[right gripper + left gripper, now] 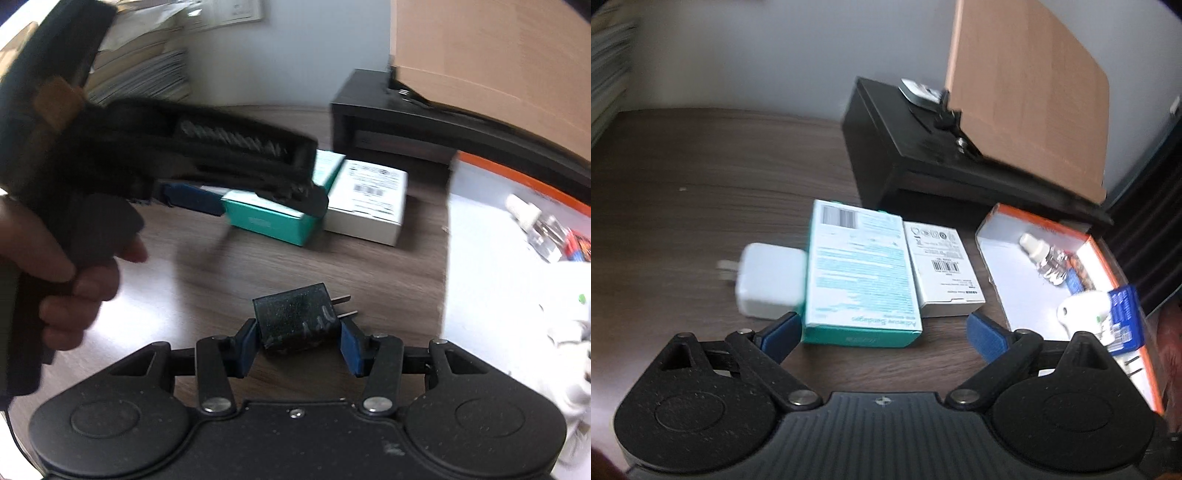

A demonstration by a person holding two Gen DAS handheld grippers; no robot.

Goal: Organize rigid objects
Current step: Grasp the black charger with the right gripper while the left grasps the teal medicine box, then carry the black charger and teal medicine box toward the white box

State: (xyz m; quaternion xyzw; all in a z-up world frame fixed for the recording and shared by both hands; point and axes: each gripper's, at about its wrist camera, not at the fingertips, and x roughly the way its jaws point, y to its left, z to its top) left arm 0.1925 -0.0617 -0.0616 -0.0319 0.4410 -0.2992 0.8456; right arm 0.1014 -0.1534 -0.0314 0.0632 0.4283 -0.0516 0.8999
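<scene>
My left gripper point(884, 334) is open, its blue pads either side of the near end of a teal bandage box point(858, 273) lying flat on the dark wood desk. A white box point(942, 267) lies against the teal box's right side and a white plug charger point(768, 282) against its left. My right gripper point(297, 341) is shut on a black plug adapter point(295, 319), prongs pointing right, just above the desk. The right wrist view also shows the teal box point(271, 219), the white box point(371, 203) and the left gripper held in a hand point(59, 266).
An orange-rimmed white tray point(1008, 266) at the right holds a small dropper bottle point(1043, 256) and other small items; it also shows in the right wrist view point(476, 236). A black monitor stand point(905, 147) with a cardboard box point(1030, 92) on it stands behind.
</scene>
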